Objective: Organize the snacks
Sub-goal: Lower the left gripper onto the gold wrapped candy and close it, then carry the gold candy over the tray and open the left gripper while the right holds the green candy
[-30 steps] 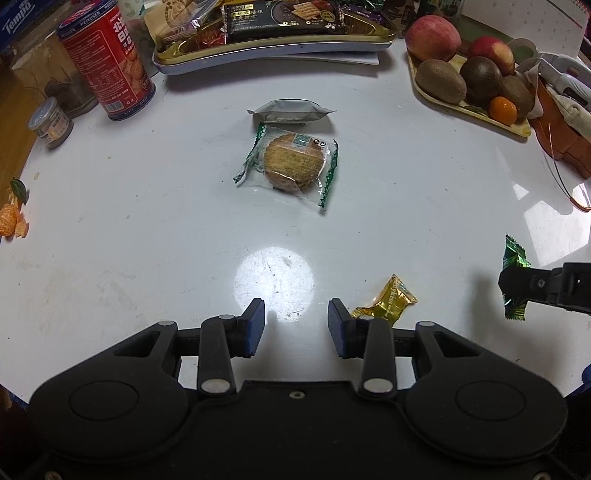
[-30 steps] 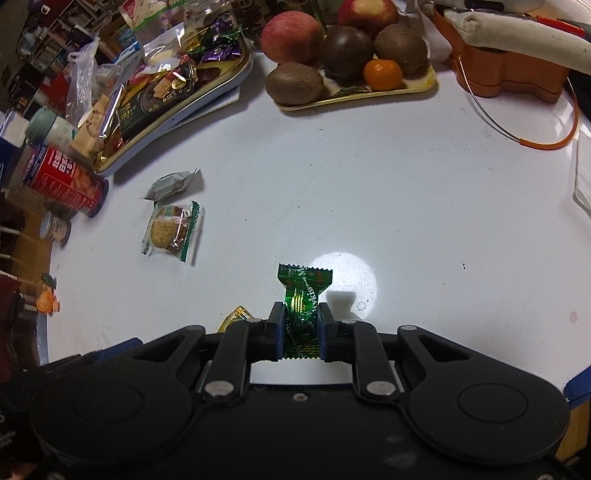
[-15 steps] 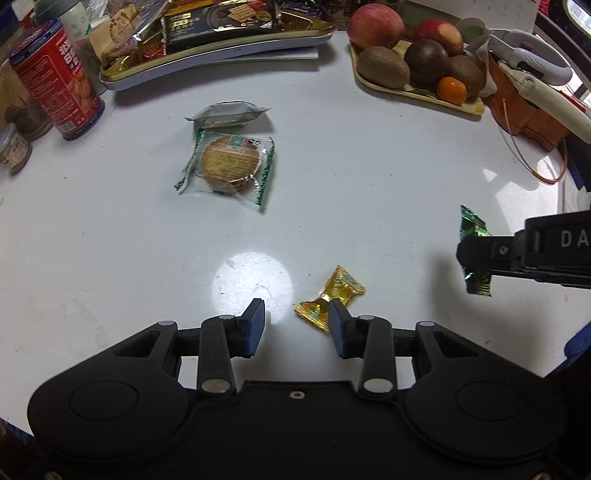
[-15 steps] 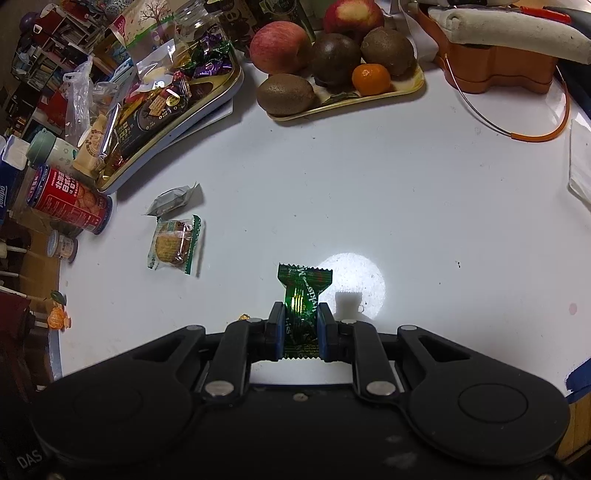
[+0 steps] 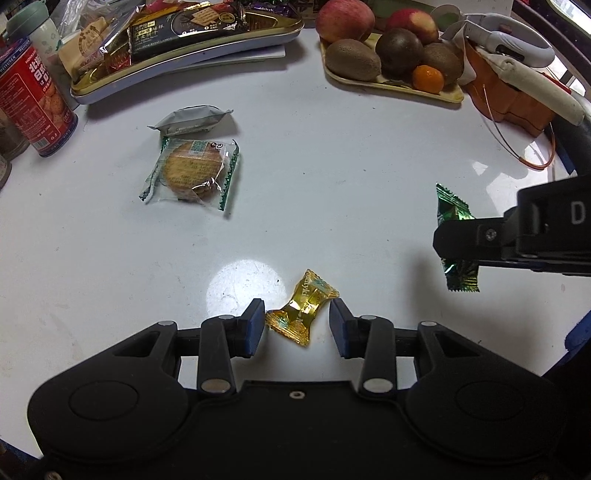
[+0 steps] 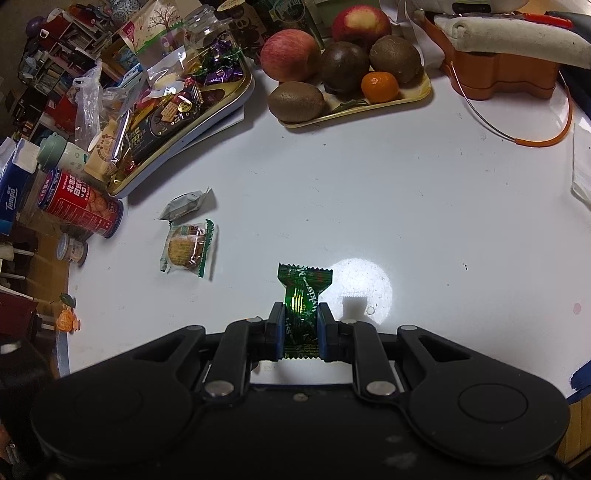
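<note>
Gold-wrapped candy [image 5: 303, 308] now sits between the L gripper [image 5: 297, 325] jaws, near tabletop's near edge; a sec ago it lay off to their right. Jaws apart, pads not pressing yet, so pick looks next. R gripper [image 6: 300, 328] stays clamped on green candy [image 6: 301, 295], held off the tabletop [image 5: 332, 184]. Snack tray [image 5: 273, 27] at far-left edge = likely drop spot.

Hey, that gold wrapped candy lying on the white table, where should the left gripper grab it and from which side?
Grip the gold candy across its plump middle, coming straight down from above. It lies flat on the table, so nothing can slide under it, and its twisted foil ends are thin and would likely slip. The left gripper is open, and the candy lies between its fingers, untouched; closing there should catch the body.
</note>
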`<state>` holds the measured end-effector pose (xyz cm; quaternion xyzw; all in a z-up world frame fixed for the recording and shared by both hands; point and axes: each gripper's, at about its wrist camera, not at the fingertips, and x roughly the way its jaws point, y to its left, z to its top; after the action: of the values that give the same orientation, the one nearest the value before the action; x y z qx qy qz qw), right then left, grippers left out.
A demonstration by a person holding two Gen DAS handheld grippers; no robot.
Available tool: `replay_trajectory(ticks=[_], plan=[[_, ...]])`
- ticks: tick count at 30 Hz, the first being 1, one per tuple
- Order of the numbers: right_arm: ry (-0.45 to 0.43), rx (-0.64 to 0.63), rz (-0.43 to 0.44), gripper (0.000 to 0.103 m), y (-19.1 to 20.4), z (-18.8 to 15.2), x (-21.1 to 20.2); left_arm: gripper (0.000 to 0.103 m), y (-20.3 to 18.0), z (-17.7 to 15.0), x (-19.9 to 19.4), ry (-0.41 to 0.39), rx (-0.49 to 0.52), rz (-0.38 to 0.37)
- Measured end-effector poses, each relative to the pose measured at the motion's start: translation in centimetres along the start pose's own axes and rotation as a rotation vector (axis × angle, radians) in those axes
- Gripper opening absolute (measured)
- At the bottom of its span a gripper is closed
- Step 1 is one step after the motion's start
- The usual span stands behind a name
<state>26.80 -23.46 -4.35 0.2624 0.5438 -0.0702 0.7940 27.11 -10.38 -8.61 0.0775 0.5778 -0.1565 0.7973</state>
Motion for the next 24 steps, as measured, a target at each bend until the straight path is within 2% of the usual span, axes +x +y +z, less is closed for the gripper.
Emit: replay_trajectory(ticks=[8,11,13,14,15,19,24], plan=[[-0.016,0.015,0.008,0.019,-0.4,0.2,-0.6,0.048,-0.6,0.2,1.7,0.029,-0.027,-0.002],[-0.036,0.004,-0.005,0.019,-0.3,0.2,-0.9,0.047,-1.0,0.3,1.7,0.018,-0.03,-0.003],[-0.05,-0.005,-0.009,0.019,-0.3,0.2,-1.1,0.043,-1.1,0.3,1.6,0.011,-0.033,-0.01],[-0.054,-0.008,-0.008,0.019,-0.3,0.2,-1.3,0.032,-1.0,0.3,1.6,0.005,-0.041,-0.02],[-0.057,-0.01,-0.006,0.019,-0.3,0.2,-1.4,0.027,-0.9,0.3,1.6,0.008,-0.049,-0.036],[-0.072,-0.022,0.005,0.019,-0.3,0.0,-2.0,0.026,0.0,0.2,1.3,0.015,-0.11,-0.095],[-0.112,-0.03,0.015,0.019,-0.4,-0.2,-3.0,0.026,1.0,0.3,-1.4,-0.063,-0.144,-0.069]])
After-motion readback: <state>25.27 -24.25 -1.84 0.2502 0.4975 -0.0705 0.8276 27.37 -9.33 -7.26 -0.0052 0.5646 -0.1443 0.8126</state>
